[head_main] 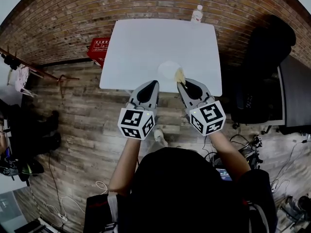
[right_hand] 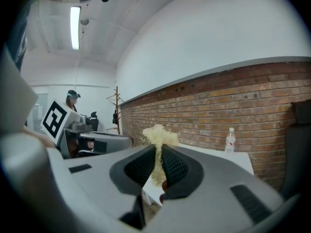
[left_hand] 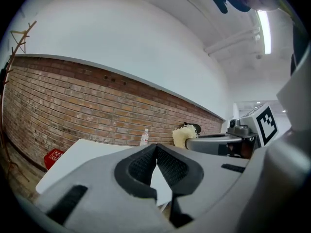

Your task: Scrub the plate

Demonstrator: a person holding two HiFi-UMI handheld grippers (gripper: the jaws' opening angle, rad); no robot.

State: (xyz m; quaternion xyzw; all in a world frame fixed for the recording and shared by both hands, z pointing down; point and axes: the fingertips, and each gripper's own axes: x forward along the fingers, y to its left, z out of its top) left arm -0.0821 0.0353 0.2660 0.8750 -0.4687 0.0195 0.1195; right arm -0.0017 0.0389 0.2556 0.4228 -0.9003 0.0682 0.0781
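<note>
White table [head_main: 146, 47] stands against a brick wall [head_main: 73, 13]. Red crate [head_main: 98, 48] just beside its left edge; white print too small to read. Left gripper [head_main: 153, 83]: jaws shut, nothing between. Right gripper [head_main: 181, 85]: jaws clamped on a yellow fibrous scrubber [head_main: 180, 75], whose tuft is at the plate's right rim. Round white plate [head_main: 167, 71] lies flat near the table's near edge. Clear bottle [head_main: 197, 14] upright at the far edge; label unreadable, contents unclear.
</note>
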